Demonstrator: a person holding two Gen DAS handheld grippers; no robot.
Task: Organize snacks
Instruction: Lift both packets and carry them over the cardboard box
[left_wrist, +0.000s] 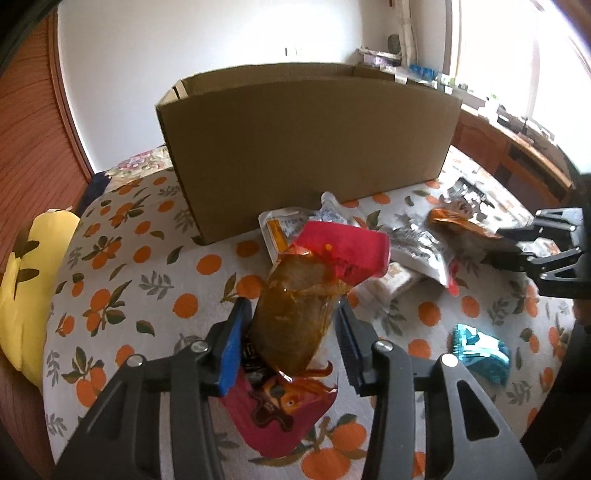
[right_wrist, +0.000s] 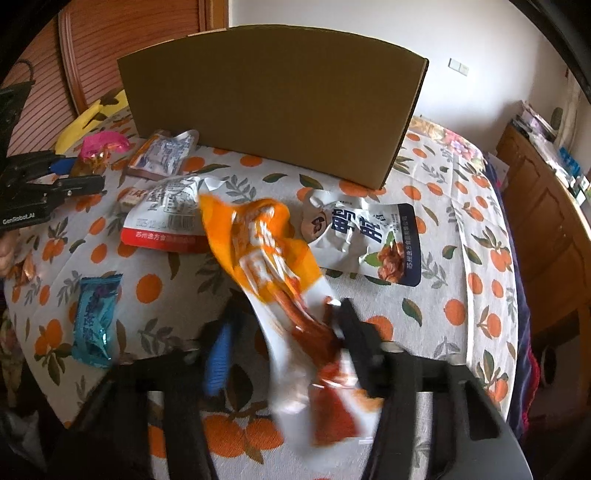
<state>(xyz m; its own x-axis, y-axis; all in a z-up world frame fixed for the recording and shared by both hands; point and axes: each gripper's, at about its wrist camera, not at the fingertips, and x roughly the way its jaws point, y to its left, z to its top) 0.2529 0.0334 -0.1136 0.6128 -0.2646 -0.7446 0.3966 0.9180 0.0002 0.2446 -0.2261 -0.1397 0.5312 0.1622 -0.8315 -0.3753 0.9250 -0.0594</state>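
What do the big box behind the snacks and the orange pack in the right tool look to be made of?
Box: plain brown corrugated cardboard, matte; a fluted edge shows at its corner. Orange pack: thin glossy plastic film, probably foil-lined, since it crumples and bends limply between the right tool fingers and shines at the creases.

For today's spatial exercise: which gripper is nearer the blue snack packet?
Left, narrowly. The blue snack packet lies just right of the left gripper; in the right wrist view it lies farther left of the right gripper.
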